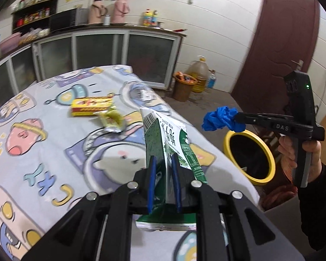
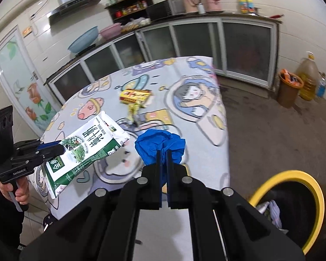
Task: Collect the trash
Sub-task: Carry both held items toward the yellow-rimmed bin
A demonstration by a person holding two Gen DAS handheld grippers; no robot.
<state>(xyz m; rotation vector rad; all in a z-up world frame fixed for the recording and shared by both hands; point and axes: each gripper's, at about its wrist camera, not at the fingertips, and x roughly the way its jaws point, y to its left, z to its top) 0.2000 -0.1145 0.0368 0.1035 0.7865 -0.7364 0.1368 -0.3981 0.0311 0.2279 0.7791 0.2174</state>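
The left gripper (image 1: pixel 164 167) is clamped on a flattened green-and-white carton (image 1: pixel 169 143), its blue pads pressed against both faces, and holds it lifted clear of the table (image 1: pixel 54 152). The right gripper (image 2: pixel 163 152) is nearly closed on a crumpled blue wad (image 2: pixel 159 142), probably a glove or plastic film; the material cannot be told. In the left wrist view the wad hangs beyond the table edge, above and just to the near side of the yellow-rimmed bin (image 1: pixel 248 156) standing on the floor beside the table. The carton is over the table near that same edge, not yet over the bin. Two items are left on the cloth: a yellow-and-red box (image 1: pixel 91 106) and, just beside it, a crinkled yellow wrapper (image 1: pixel 112 119). The right wrist view shows the bin already holding some refuse. Judged step: transport of both held items to the bin, with release pending. The next move calls for bringing the right gripper fully over the bin opening before parting its fingers, as the light wad may drift or cling to a pad. The carton must then be carried past the table edge, and its long body should be pointed into the opening so it does not catch on the rim. The box and wrapper need another trip.
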